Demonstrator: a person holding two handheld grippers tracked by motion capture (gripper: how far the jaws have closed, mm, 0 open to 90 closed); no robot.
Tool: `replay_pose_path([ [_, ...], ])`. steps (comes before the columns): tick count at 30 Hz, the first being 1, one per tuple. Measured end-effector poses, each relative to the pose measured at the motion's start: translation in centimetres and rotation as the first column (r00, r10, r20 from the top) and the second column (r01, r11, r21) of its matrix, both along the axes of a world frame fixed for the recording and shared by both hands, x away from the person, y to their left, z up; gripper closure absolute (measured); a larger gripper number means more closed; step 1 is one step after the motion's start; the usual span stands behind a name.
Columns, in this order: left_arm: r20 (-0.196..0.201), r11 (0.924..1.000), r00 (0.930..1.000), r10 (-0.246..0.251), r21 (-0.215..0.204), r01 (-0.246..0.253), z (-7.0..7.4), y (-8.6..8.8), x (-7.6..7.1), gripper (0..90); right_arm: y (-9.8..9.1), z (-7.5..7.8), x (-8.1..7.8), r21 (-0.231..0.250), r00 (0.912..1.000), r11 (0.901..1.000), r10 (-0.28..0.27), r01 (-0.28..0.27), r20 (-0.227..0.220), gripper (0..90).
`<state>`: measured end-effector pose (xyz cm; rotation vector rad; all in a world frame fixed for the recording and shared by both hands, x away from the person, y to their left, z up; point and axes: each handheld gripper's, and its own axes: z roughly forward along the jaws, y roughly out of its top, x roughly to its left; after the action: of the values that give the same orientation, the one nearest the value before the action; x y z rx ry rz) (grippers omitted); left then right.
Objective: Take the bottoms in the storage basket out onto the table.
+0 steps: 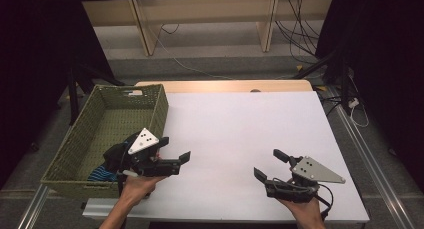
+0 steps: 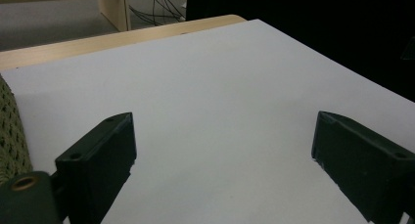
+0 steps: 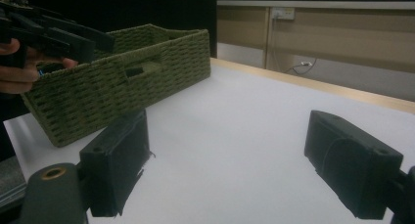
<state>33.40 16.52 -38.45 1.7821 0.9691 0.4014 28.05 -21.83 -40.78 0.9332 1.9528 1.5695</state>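
Left hand-held gripper (image 1: 176,158): jaws spread wide, nothing between them, held low above the white table (image 1: 240,139) just beside the near right corner of the green woven basket (image 1: 80,139). Jaws point right, toward table middle. Grey three-cornered plate on top. In the left gripper view both black jaws are well apart over bare white surface, basket wall (image 2: 10,131) at the left edge.

Right hand-held gripper (image 1: 267,164): also spread wide, empty, near the front right of the table, jaws pointing left and a bit away from the person. Right gripper view shows its two jaws well apart, with the basket (image 3: 132,82) and the left hand-held gripper (image 3: 78,40) farther off at upper left.

The two are well apart, bare table between them.

Basket sits at the table's left edge, overhanging it, upright. Inside, at its near right corner, a blue striped cloth item (image 1: 102,173), partly hidden behind the left hand; cannot tell what it is.
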Motion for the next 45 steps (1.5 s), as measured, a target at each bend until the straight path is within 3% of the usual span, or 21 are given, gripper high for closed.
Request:
replay_pose_path([
  [4, -0.01, 0.9993, 0.9998, 0.019, 0.033, -0.019, 0.1, 0.0, 0.2, 9.5, 0.0, 0.0, 0.0, 0.0, 1.0, 1.0, 0.0, 0.0, -0.002, 17.7],
  [16, -0.027, 0.9969, 0.9988, 0.041, 0.069, -0.039, 1.1, 0.7, 1.0, 9.6, 0.0, 0.0, 0.1, 0.001, 1.0, 1.0, 0.002, -0.002, -0.003, 17.7],
  [19, -0.036, 0.994, 0.9981, 0.05, 0.099, -0.047, 1.6, 1.4, 1.3, 9.7, 0.0, 0.0, 0.1, 0.001, 1.0, 1.0, 0.002, -0.002, -0.003, 17.8],
  [28, -0.078, 0.99, 0.9941, 0.075, 0.125, -0.065, 2.6, 2.9, 2.1, 11.2, 0.0, 0.0, 0.1, -0.001, 1.0, 1.0, 0.006, -0.006, -0.007, 17.7],
  [35, -0.097, 0.9813, 0.9897, 0.105, 0.172, -0.087, 3.3, 4.3, 2.5, 11.3, 0.0, 0.0, 0.1, 0.0, 0.9999, 1.0, 0.01, -0.01, -0.009, 17.7],
  [38, -0.112, 0.9802, 0.9868, 0.117, 0.173, -0.097, 3.7, 4.8, 2.8, 11.8, 0.0, -0.1, 0.1, 0.005, 0.9998, 0.9999, 0.015, -0.015, -0.01, 17.7],
  [41, -0.132, 0.9697, 0.9824, 0.133, 0.222, -0.101, 3.8, 5.4, 3.0, 11.8, 0.1, -0.1, 0.1, 0.004, 0.9998, 0.9999, 0.017, -0.017, -0.009, 17.7],
  [45, -0.136, 0.9644, 0.978, 0.157, 0.234, -0.123, 3.7, 6.1, 3.3, 12.0, 0.1, -0.1, 0.1, 0.003, 0.9997, 0.9998, 0.019, -0.019, -0.013, 17.7],
])
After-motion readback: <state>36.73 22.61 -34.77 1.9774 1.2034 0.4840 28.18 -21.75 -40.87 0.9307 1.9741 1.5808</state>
